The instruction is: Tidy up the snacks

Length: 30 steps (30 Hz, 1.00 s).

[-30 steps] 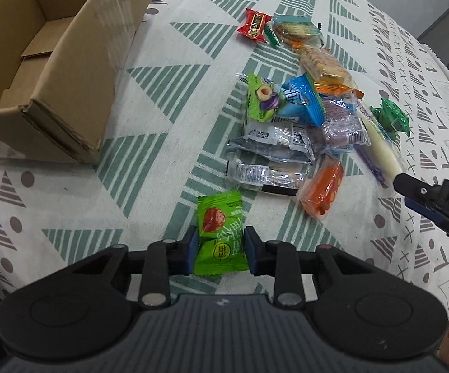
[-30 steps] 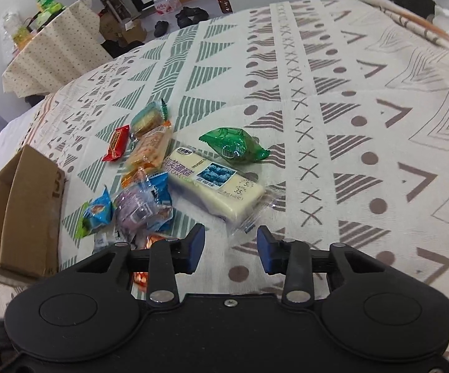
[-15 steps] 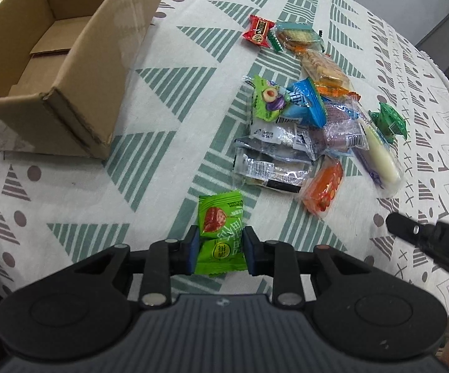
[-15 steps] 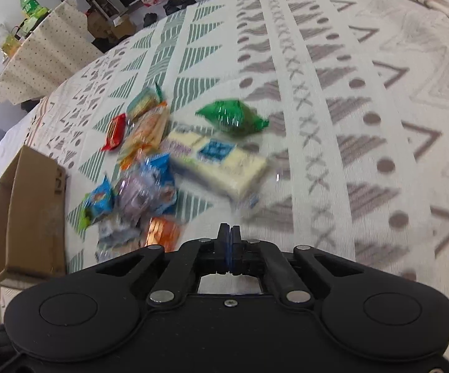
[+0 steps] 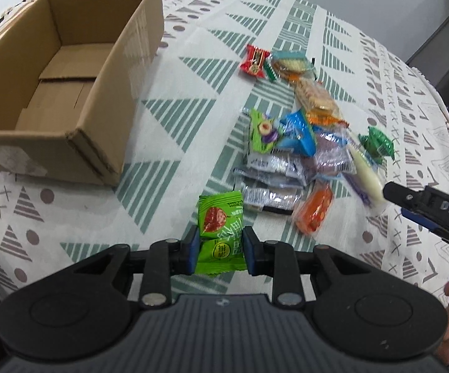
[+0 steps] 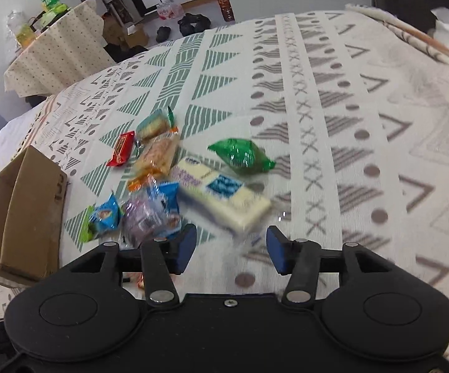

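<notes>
- Left tongs [image 5: 220,250]: clenched on a green snack packet [image 5: 221,233], blue pads pressed to both its sides; packet stands upright between them, its top edge reaching forward past the fingertips.
- Cardboard box [image 5: 78,143]: ahead and to the left of the left tongs, open at the top, resting on the patterned surface [image 5: 193,71]; only its flaps show inside.
- Snack pile [image 5: 289,155]: ahead and to the right of the left tongs, well apart from the box. An orange packet [image 5: 314,213] lies nearest, then clear-wrapped silver packets, a blue packet [image 5: 299,133] and a purple one overlapping.
- Far end of the pile, forward of the left tongs: a red packet [image 5: 255,61] beside a cracker packet [image 5: 289,65].
- Right tongs [image 6: 232,250]: released, jaws wide apart, nothing between them.
- Just ahead of the right tongs: a long pale cake bar [image 6: 224,195], blurred, its near end close to the gap between the fingertips; contact cannot be told.
- Beyond the bar: a dark green wrapped packet [image 6: 243,155] lying alone on the cloth.
- Forward-left of the right tongs: the rest of the pile, and further left the box.
- Right tongs also show at the right edge of the left view, beside the bar.
</notes>
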Motion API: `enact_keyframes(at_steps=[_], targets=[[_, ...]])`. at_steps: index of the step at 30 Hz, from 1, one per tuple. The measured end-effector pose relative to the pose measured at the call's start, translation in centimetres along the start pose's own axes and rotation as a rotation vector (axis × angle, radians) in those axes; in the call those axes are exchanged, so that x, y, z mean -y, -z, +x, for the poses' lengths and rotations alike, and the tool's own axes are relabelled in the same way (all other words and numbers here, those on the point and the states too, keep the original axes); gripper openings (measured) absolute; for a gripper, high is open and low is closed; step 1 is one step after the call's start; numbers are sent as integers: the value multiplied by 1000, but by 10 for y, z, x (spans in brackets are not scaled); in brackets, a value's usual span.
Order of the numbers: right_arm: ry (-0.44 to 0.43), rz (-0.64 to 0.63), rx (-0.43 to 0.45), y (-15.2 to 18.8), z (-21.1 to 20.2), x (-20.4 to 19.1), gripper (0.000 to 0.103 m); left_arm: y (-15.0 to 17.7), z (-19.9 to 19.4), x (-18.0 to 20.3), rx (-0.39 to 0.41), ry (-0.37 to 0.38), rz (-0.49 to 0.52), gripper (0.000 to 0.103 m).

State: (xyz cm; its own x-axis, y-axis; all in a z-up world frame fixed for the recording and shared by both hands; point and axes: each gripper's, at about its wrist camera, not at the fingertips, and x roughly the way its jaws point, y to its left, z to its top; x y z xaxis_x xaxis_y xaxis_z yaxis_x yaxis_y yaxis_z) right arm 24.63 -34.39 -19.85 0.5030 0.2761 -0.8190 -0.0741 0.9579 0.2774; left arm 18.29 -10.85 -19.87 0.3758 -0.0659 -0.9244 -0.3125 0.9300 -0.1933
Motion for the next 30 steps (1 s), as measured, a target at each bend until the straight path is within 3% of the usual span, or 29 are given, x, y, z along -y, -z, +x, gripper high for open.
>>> enact_keyframes(at_steps=[7,17,20,21,23,26,30], targets=[[18,-101,-31,-9,26,-7,52,-15,10,6,4,-1,-6,28],[13,-206,-45,-22,56,-18,79,-28,20,10,-6,-29,5,28],[12,-225,-68,-22,64,-18,80,-31,21,11,-9,-32,4,28],[13,-227,-71,-21,64,-17,79,-31,20,11,-8,-31,5,28],[33,-226,-80,-19,62,-15,57,-32,19,11,-6,-30,4,28],[15,-189,-104,-17,55,-6,37,-31,16,11,-2,-27,5,28],[11,-182,-119,-7,42,-4,33,-30,9,12,9,-14,12,28]])
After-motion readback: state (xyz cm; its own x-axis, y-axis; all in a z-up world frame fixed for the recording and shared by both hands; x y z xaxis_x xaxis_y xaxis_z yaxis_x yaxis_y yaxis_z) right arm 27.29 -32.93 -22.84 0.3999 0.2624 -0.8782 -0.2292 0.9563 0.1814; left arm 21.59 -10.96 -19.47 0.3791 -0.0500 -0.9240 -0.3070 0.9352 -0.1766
